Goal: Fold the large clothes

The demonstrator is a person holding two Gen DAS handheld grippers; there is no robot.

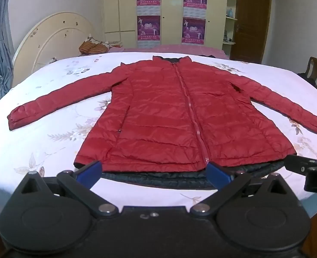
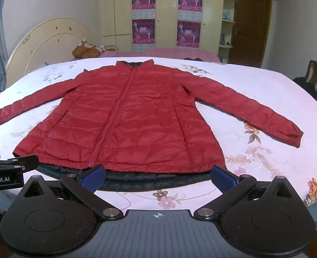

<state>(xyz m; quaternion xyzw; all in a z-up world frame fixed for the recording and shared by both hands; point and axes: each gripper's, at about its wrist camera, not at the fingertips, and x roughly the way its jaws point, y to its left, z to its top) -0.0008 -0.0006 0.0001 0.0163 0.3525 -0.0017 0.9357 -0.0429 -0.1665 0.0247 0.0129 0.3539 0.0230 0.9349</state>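
Jacket laid flat on bed, both grippers at its hem.

The jacket (image 1: 169, 116) lies on the bed (image 1: 51, 129), collar toward the wardrobe (image 1: 171, 10), sleeves spread sideways. Left gripper (image 1: 154, 172) and right gripper (image 2: 158, 175) sit side by side before the hem; headboard (image 1: 51, 36) far left.

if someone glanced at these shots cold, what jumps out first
A red puffer jacket lies zipped and spread flat across a floral bedsheet, both sleeves stretched outward and dark lining showing at the near hem. Just short of that hem, the left gripper and right gripper hover wide open, holding nothing. Behind, purple posters cover the wardrobe doors.
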